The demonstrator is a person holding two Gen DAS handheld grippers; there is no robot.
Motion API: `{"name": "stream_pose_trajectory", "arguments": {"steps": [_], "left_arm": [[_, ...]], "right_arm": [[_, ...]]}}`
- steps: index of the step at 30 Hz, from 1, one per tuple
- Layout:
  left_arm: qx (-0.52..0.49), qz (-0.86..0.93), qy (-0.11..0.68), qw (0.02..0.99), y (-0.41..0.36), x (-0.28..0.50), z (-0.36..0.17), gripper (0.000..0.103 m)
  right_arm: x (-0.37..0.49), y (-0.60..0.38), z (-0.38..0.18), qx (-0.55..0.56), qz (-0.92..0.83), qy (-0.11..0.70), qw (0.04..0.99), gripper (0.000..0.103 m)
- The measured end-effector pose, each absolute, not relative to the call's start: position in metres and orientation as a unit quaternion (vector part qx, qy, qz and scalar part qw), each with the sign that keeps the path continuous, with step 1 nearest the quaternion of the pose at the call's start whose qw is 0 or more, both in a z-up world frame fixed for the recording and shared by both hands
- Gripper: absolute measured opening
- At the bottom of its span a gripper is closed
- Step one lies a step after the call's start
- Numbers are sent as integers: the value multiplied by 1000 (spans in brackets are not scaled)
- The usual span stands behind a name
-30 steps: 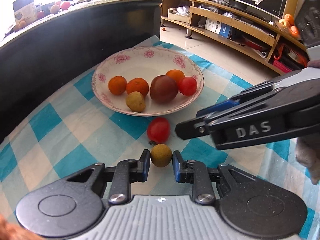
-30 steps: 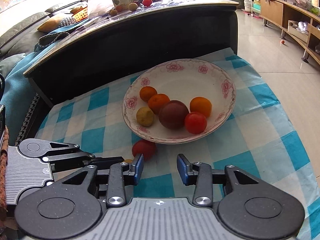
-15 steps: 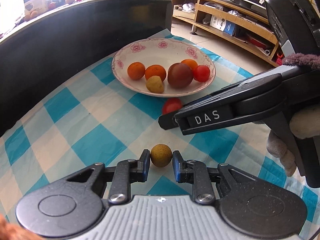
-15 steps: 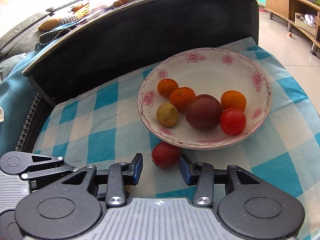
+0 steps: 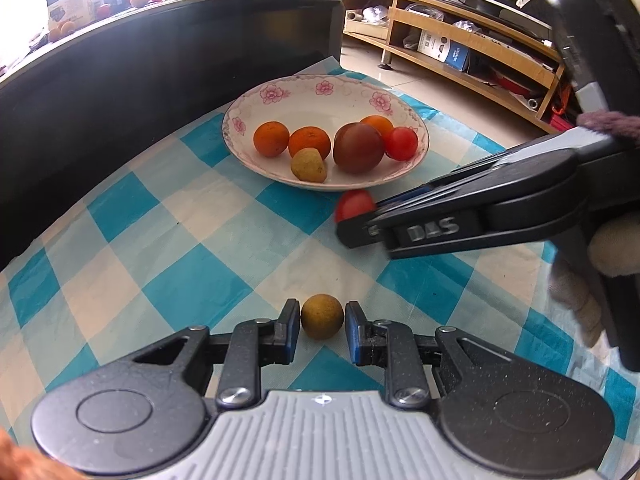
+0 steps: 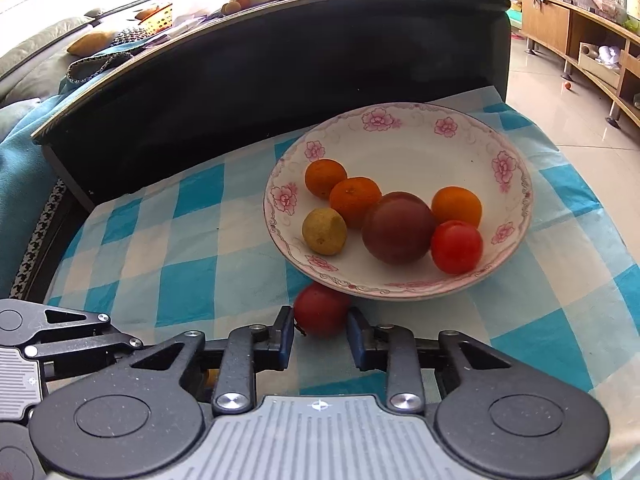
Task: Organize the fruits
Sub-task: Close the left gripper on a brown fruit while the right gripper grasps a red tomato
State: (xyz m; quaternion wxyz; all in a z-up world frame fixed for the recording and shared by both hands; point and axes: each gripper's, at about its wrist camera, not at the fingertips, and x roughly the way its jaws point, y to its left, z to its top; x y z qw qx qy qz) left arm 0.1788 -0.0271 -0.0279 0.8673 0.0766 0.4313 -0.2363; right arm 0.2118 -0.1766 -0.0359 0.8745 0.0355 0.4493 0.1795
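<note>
A floral plate (image 5: 304,96) (image 6: 516,208) on the blue checked cloth holds several fruits: oranges, a dark plum (image 6: 398,227), a red tomato (image 6: 456,246) and a yellow-brown fruit (image 6: 324,231). My left gripper (image 5: 322,326) is shut on a small yellow-brown fruit (image 5: 322,322), held above the cloth. My right gripper (image 6: 320,330) is open, its fingers on both sides of a red tomato (image 6: 320,309) lying on the cloth against the plate's near rim. The right gripper (image 5: 352,232) also crosses the left wrist view, partly hiding that tomato (image 5: 354,204).
A dark curved table edge (image 6: 280,40) rises behind the cloth, with boxes and more fruit on top. Wooden shelves (image 5: 480,48) and tiled floor lie to the right. The left gripper's body (image 6: 48,344) sits at the lower left of the right wrist view.
My left gripper has pulled back from the plate with the small fruit in it. My right gripper has moved forward until its open fingers sit around the red tomato.
</note>
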Motion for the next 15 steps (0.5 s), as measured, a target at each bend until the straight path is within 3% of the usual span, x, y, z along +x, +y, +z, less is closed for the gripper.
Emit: {"name": "stream_pose_trajectory", "arguments": {"steps": [15], "left_arm": [[92, -237, 430, 866, -32, 174, -29, 33]], "right_arm": [[127, -195, -20, -3, 184, 494, 850, 24]]}}
